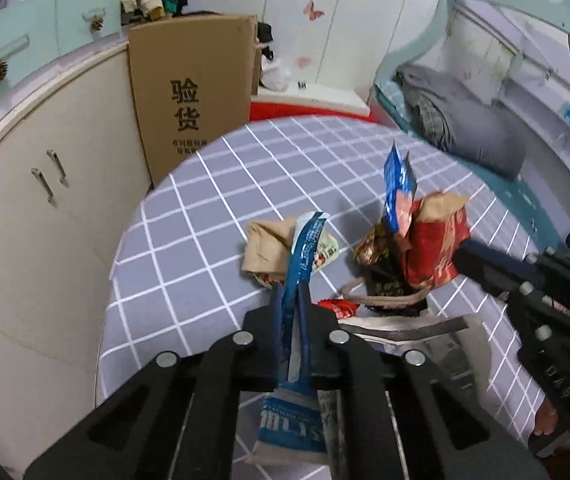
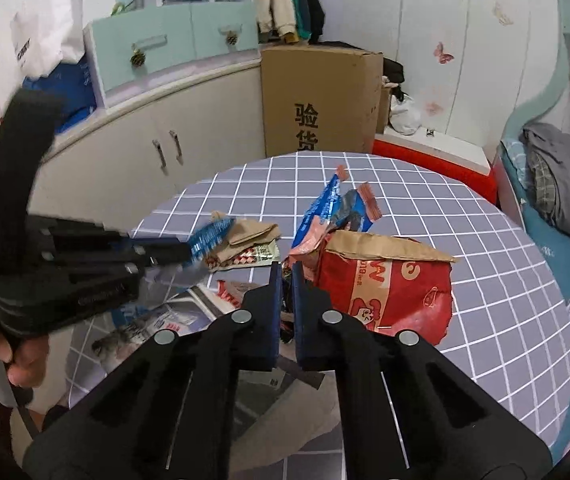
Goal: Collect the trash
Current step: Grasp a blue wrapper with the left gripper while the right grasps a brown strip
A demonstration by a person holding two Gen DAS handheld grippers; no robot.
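Note:
On the round table with a grey checked cloth [image 1: 205,220] lies a heap of trash. My left gripper [image 1: 291,292] is shut on a long blue-and-white wrapper [image 1: 305,248], which runs up between its fingers. The right wrist view shows that left gripper [image 2: 187,252] with the blue-and-white wrapper [image 2: 211,234] sticking out past its tips. My right gripper [image 2: 287,272] is shut on the left edge of a red paper bag [image 2: 385,296] with a torn brown top. A blue-and-pink packet [image 2: 325,204] pokes out of it. In the left wrist view the right gripper [image 1: 461,250] pinches the red paper bag [image 1: 433,248].
A crumpled brown paper wrapper [image 1: 265,244] and flat grey-white packaging [image 1: 405,326] lie on the cloth. A tall cardboard box [image 1: 193,92] and a cream cabinet [image 1: 45,200] stand behind the table, a bed with grey bedding [image 1: 465,128] to the right. A person's hand [image 2: 17,360] holds the left gripper.

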